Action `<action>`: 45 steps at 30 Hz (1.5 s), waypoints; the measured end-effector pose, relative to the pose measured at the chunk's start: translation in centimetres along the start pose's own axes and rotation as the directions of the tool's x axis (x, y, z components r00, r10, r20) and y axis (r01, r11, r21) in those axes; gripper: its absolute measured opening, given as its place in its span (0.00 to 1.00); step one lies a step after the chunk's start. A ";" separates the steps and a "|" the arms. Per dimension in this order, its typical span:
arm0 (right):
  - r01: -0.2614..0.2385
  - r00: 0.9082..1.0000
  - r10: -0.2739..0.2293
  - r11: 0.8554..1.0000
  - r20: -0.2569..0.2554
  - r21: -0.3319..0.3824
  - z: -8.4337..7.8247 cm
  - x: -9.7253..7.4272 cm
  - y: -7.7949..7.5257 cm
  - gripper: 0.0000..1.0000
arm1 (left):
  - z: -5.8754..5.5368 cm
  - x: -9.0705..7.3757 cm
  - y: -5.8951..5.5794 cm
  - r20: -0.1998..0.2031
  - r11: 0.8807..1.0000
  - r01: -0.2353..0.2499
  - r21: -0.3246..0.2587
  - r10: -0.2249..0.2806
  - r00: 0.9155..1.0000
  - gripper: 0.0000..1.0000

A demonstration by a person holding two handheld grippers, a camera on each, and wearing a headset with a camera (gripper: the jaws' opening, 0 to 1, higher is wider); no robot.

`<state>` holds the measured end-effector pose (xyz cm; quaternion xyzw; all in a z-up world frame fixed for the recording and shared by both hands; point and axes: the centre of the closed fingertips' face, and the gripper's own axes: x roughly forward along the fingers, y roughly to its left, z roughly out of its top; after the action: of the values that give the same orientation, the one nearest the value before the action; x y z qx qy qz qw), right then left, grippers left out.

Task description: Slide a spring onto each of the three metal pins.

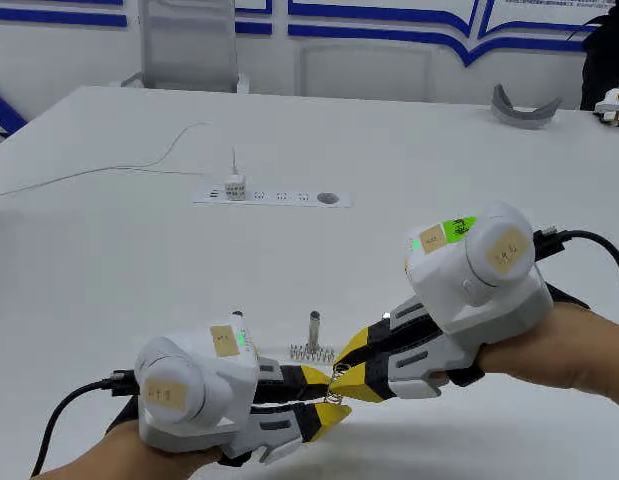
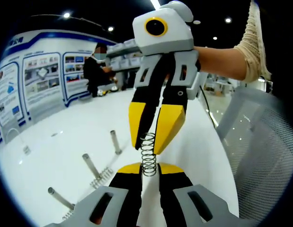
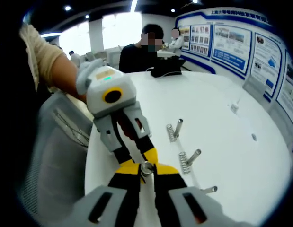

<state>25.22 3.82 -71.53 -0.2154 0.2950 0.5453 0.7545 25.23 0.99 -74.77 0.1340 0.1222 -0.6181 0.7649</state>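
One small metal spring (image 2: 148,153) is pinched between both grippers above the white table (image 1: 139,250). My left gripper (image 2: 149,169) is shut on the spring's lower end. From above, my right gripper (image 2: 147,144) closes its yellow fingers (image 2: 170,120) on the upper end. In the right gripper view the spring (image 3: 146,168) shows end-on between my right gripper's (image 3: 146,170) tips, with the left gripper (image 3: 145,158) facing it. Three bare metal pins (image 2: 115,141) (image 2: 91,165) (image 2: 58,197) stand in a row to the left. In the head view, one pin (image 1: 313,330) rises just behind the meeting tips (image 1: 335,385).
Loose springs (image 1: 311,352) lie at the foot of the pins. A white power strip (image 1: 274,196) with a plug and cable lies at mid-table. A grey curved band (image 1: 524,108) rests at the far right. People sit at the far end (image 3: 146,52).
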 end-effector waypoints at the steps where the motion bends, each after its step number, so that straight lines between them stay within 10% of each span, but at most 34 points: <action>1: 0.000 1.000 0.000 1.000 -0.001 0.000 0.0 0.0 0.0 0.12 | 0.0 0.0 0.0 -0.002 1.000 -0.002 -0.005 0.002 1.000 0.16; 45: 0.153 0.988 -0.153 0.986 -0.004 0.070 -0.9 -3.8 -5.4 0.12 | -1.8 -5.7 2.4 -0.005 0.982 -0.133 -0.132 0.133 0.991 0.60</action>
<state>29.25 -1.09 -69.57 -0.2104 0.2959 0.4754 0.8014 26.36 7.35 -74.34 0.0897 0.1525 -0.5564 0.8119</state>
